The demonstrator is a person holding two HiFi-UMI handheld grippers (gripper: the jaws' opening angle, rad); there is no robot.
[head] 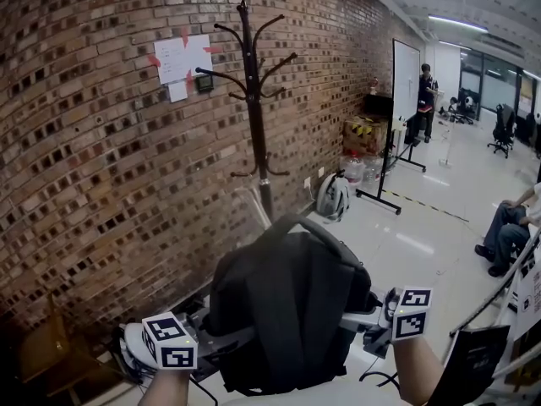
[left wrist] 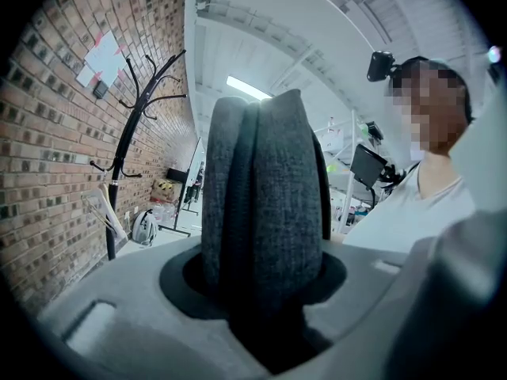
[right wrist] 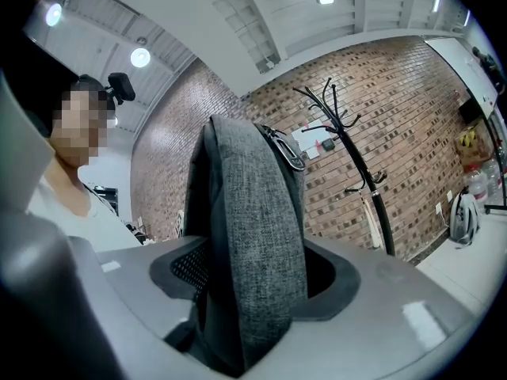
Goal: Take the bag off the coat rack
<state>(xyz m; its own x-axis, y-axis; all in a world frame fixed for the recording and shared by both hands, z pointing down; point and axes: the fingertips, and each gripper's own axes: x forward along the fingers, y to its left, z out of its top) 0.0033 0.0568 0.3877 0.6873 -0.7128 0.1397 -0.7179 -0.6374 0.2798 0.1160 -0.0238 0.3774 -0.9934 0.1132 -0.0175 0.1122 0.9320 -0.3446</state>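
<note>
Dark grey fabric backpack [head: 292, 311] between left gripper [head: 226, 340] and right gripper [head: 359, 320].
Each clamps on its grey fabric, apparently a strap [left wrist: 265, 212].

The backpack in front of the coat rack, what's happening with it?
A person is holding the dark grey backpack up between two handheld grippers. The left gripper and the right gripper each have their fingers closed on a padded grey part of it. The bag is already off the coat rack, which stands against the brick wall beyond.
</note>
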